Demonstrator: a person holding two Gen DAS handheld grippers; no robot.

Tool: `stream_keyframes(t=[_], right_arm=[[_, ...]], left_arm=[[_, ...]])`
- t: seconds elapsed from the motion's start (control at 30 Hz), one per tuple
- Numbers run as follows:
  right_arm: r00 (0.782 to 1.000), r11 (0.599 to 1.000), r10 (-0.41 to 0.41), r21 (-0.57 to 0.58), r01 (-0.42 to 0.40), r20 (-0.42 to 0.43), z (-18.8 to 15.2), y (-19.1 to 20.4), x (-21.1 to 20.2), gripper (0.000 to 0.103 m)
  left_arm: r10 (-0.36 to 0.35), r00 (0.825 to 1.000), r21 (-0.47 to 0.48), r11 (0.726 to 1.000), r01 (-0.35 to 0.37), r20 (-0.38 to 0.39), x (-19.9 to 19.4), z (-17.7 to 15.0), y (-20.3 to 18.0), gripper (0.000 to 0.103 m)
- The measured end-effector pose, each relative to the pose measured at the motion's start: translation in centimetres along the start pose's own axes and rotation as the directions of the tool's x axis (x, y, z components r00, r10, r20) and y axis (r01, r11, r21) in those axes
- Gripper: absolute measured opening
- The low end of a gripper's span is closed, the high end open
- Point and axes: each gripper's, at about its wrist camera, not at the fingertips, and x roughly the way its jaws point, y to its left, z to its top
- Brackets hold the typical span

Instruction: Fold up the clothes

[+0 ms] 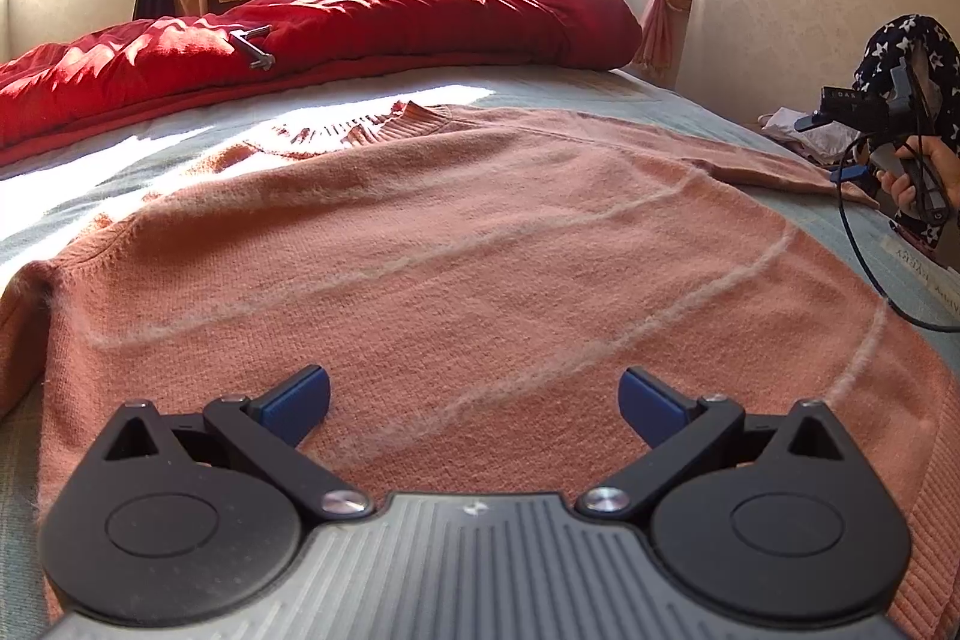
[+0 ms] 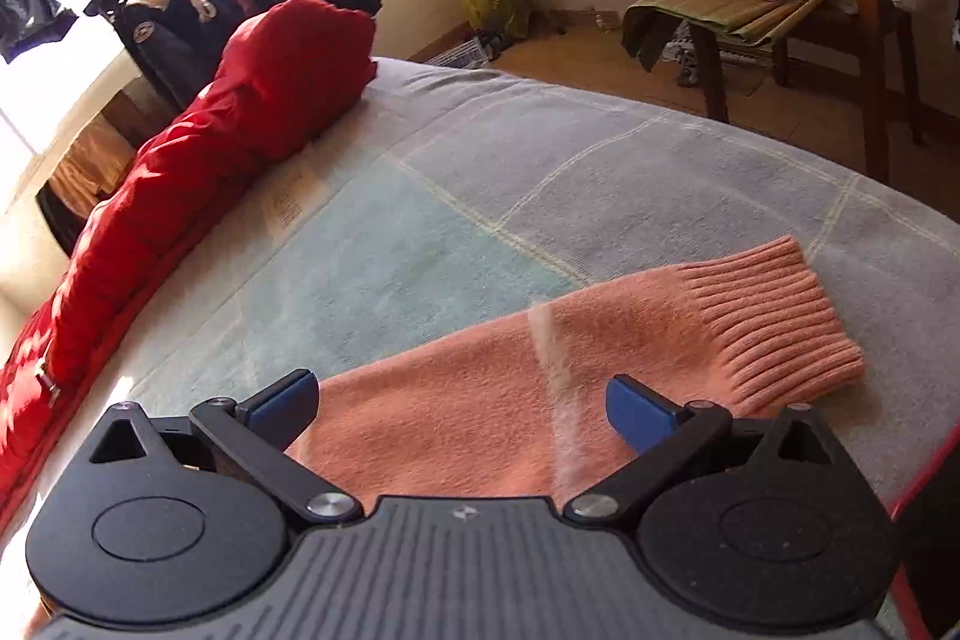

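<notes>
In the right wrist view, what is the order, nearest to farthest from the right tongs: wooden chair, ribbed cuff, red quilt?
1. ribbed cuff, just ahead, right.
2. red quilt, left along the bed.
3. wooden chair, far right, beyond the bed.

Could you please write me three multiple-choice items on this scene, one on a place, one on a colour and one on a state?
1. Where does the sweater lie?
A. on the chair
B. spread on the bed
C. hung on the rack

2. What colour is the quilt at the bed's far side?
A. red
B. green
C. white

3. How do the right gripper fingers stand over the sleeve?
A. shut on the cuff
B. shut on nothing
C. open, one on each side of the sleeve

Answers: 1 B, the sweater lies flat on the bed cover. 2 A, the bunched quilt is bright red. 3 C, the blue fingers stand wide apart with the sleeve between them.
</notes>
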Motion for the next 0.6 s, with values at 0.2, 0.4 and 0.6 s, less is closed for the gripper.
stream_keyframes(t=[0.2,0.4,0.6], right_arm=[[0.996,0.993,-0.051,-0.114,0.043,-0.073,-0.3,1.1,-0.5,0.103],[0.988,0.989,-0.143,0.031,0.141,0.055,3.1,-2.9,0.2,0.103],[0.977,0.979,-0.201,-0.011,0.202,0.074,4.1,-4.4,3.0,0.103]], left_arm=[[0.003,1.0,0.0,1.0,-0.003,0.002,-0.1,0.0,0.0,0.102],[0.0,1.0,0.002,1.0,0.0,-0.002,0.0,-0.1,0.0,0.102],[0.005,1.0,0.011,1.0,-0.005,-0.009,0.2,-0.1,-0.3,0.102]])
